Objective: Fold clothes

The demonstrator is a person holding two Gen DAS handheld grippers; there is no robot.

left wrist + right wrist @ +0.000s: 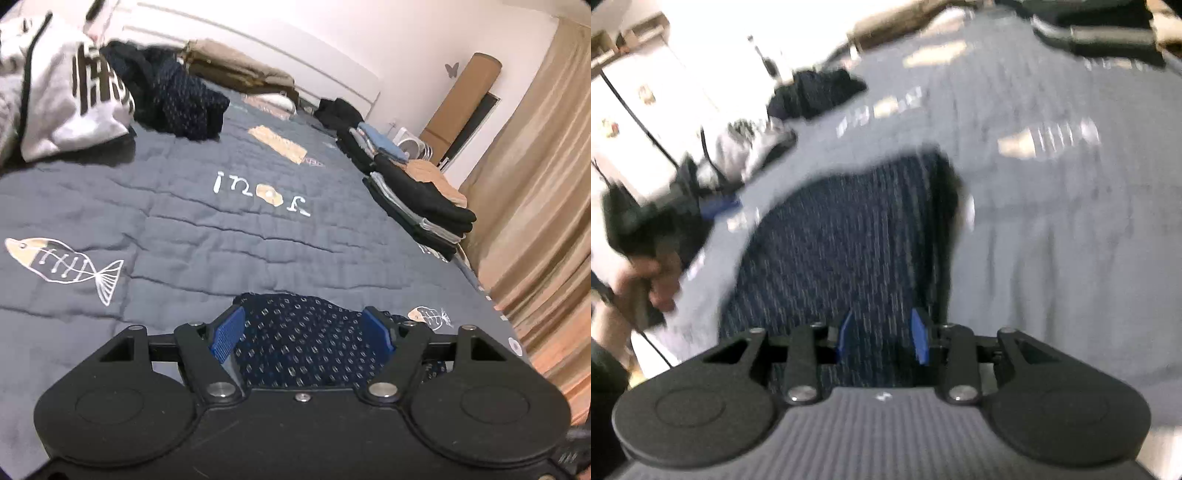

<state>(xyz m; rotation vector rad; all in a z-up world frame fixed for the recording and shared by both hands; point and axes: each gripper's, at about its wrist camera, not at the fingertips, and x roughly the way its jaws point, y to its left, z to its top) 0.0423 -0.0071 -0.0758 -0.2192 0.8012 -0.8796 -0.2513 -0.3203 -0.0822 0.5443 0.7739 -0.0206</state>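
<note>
My right gripper (882,334) hovers with jaws partly apart over the dotted navy garment (842,236) on the grey bed cover (1052,221). At the left edge, blurred, a hand (646,280) holds the other gripper (665,214).

Bed (184,229), grey quilt with fish print. On it: dotted navy garment (303,339) at near edge, folded stacks (417,192) along right side, unfolded heap (166,96) far left.
</note>
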